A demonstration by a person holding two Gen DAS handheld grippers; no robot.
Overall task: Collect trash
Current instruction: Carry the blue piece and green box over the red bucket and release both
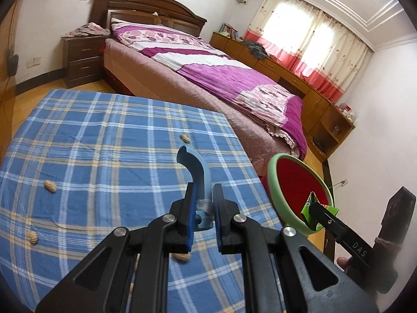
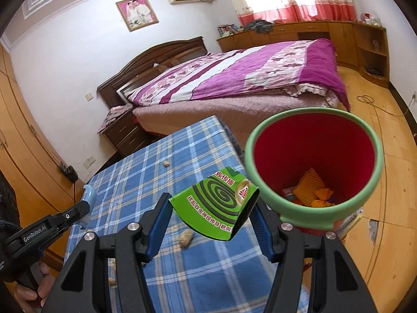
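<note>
The flattened green cardboard box (image 2: 217,206), printed with a dark spiral coil, is pinched between the right gripper's (image 2: 208,221) 2 pads, just at 9 o'clock of the green-rimmed red bin (image 2: 315,122). The left gripper (image 1: 203,200) is clamped on a curved blue plastic handle (image 1: 195,167) above the checked blue tablecloth (image 1: 91,143), where ridged peanut shells (image 1: 50,186) lie scattered.

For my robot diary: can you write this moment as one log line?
left gripper: holds blue handle | right gripper: holds green box | bin: beside table
</note>
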